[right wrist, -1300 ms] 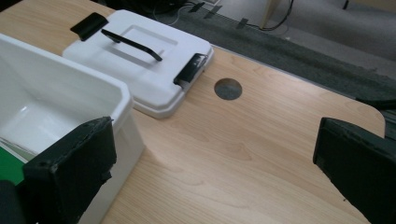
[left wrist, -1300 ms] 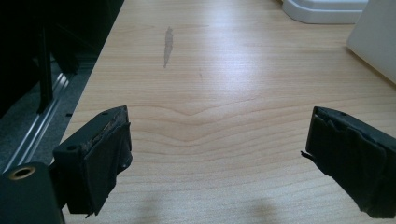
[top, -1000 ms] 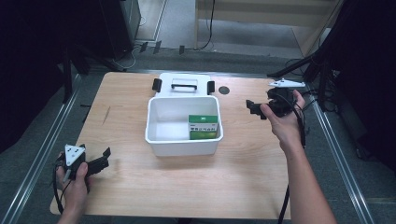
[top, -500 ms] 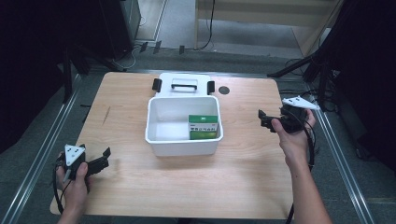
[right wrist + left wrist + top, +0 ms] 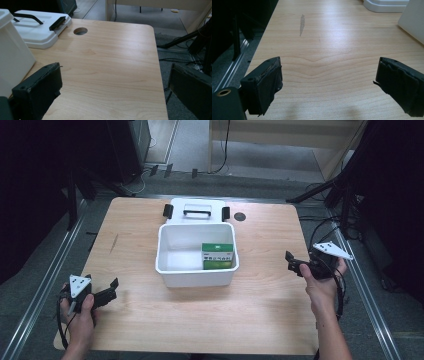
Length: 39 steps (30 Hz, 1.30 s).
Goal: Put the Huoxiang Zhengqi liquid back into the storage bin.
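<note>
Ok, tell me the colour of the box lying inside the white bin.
Green and white; the box shows best in the high view.

The white box (image 5: pixel 196 270) sits in the middle of the table (image 5: pixel 150 320), and its lid (image 5: pixel 197 213) lies flat just behind it, touching. These two block the middle. The wood on both sides and along the front is bare, with room to pass. A small round hole (image 5: pixel 240 216) sits right of the lid.
</note>
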Available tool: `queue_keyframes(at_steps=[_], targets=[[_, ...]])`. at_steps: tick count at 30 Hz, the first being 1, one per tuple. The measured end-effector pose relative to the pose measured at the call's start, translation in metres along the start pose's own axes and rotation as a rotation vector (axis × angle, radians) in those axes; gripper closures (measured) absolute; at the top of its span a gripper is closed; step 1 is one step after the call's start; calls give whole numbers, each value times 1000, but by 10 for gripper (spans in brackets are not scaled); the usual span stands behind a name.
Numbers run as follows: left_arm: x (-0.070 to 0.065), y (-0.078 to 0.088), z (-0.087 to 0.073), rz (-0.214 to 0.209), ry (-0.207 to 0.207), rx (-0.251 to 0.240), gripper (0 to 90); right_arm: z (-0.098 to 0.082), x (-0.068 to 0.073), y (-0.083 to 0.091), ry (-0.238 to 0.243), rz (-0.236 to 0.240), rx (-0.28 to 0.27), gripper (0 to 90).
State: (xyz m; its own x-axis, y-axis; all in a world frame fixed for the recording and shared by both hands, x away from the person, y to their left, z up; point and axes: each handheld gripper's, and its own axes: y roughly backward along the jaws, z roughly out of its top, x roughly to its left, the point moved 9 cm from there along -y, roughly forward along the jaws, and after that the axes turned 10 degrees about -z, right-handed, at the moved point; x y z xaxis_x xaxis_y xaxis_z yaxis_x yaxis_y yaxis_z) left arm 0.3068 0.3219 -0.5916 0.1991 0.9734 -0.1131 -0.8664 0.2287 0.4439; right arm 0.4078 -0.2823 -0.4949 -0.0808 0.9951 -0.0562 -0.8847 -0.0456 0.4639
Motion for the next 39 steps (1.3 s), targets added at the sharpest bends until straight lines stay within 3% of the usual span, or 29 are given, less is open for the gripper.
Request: queue_keyframes(at_steps=[10,14,25,39], targets=[[0,0,0,1,1,0,71,-27,-16,7,-22,-27,-12,0],[0,0,0,1,-1,0,71,-39,-19,10,-10,-38,-13,0],[0,0,0,3,-3,-1,71,-66,-31,17,-34,-42,-14,0],[0,0,0,4,-4,-1,71,-92,-48,29,-55,-76,-10,0]])
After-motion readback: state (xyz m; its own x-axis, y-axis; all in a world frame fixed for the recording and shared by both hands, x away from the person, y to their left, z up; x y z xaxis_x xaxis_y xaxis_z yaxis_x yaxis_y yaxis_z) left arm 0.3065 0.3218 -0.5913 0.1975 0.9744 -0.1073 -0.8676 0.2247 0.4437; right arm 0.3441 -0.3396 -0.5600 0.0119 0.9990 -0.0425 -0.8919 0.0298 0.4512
